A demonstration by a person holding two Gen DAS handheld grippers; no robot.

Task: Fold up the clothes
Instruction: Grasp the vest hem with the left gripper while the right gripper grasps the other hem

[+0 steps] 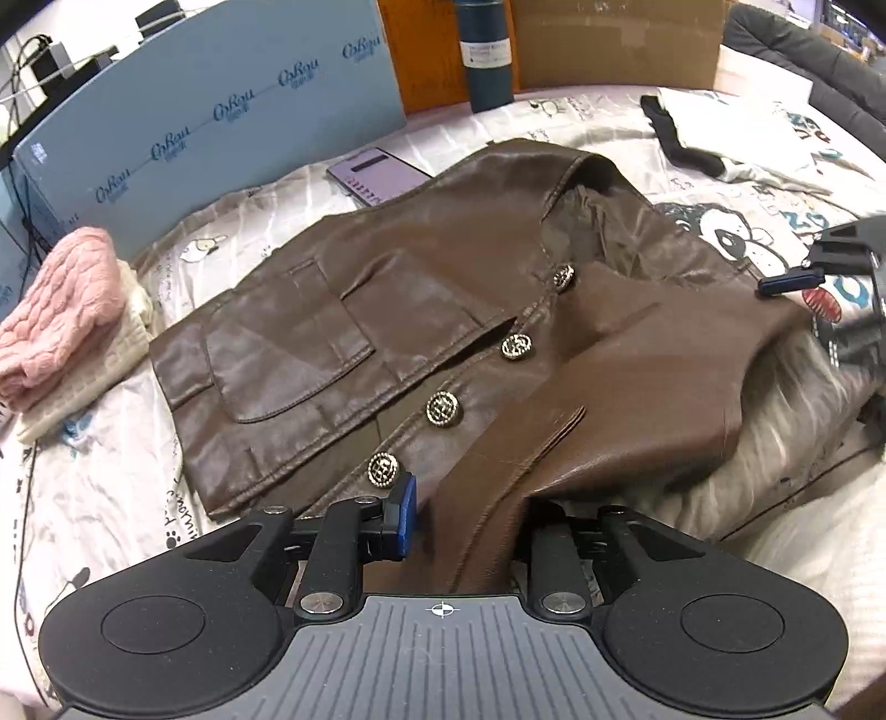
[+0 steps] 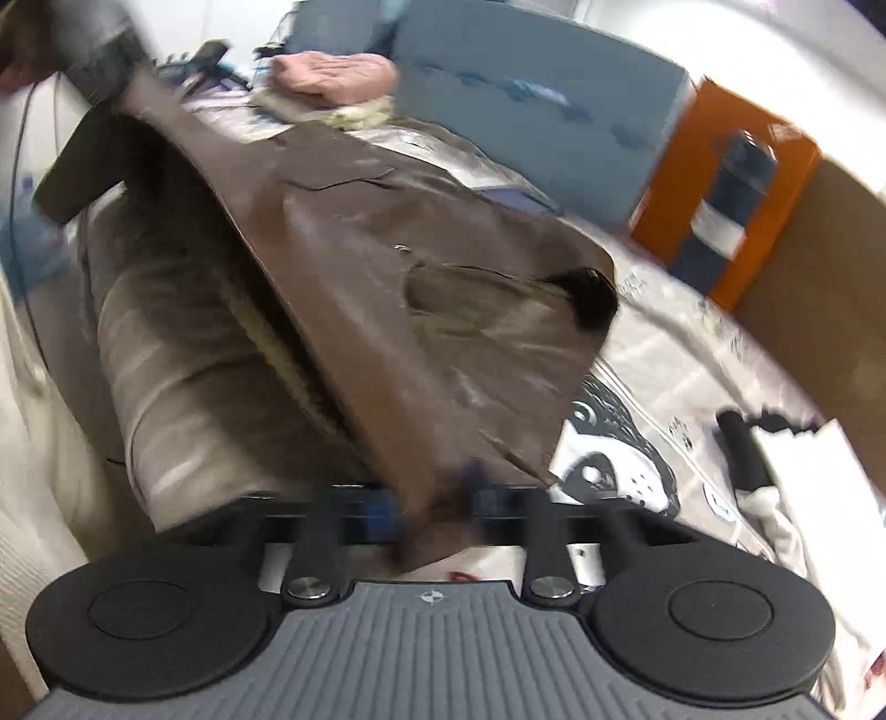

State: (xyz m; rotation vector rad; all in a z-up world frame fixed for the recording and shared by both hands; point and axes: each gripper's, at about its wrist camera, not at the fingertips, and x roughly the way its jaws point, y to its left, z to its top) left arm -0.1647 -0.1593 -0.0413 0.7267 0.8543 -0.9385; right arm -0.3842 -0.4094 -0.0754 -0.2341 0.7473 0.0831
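A brown leather vest (image 1: pixel 421 310) with several metal buttons (image 1: pixel 441 410) lies on a printed bed sheet (image 1: pixel 111 498). Its right half is lifted and partly folded over, showing grey furry lining (image 1: pixel 775 443). My left gripper (image 1: pixel 465 520) is shut on the vest's lower hem; one blue-padded finger (image 1: pixel 401 515) shows and the other is hidden by leather. My right gripper (image 2: pixel 426 509) is shut on the vest's shoulder edge (image 2: pixel 387 310) and holds it raised; this view is blurred. The right gripper also shows at the right edge of the left wrist view (image 1: pixel 814 277).
A folded pink knit on a cream one (image 1: pixel 61 321) lies at the left. A phone (image 1: pixel 376 174) lies behind the vest. A dark flask (image 1: pixel 487 55), blue box (image 1: pixel 210 122) and cardboard box (image 1: pixel 614 44) stand at the back. White and black clothes (image 1: pixel 725 133) lie at the right.
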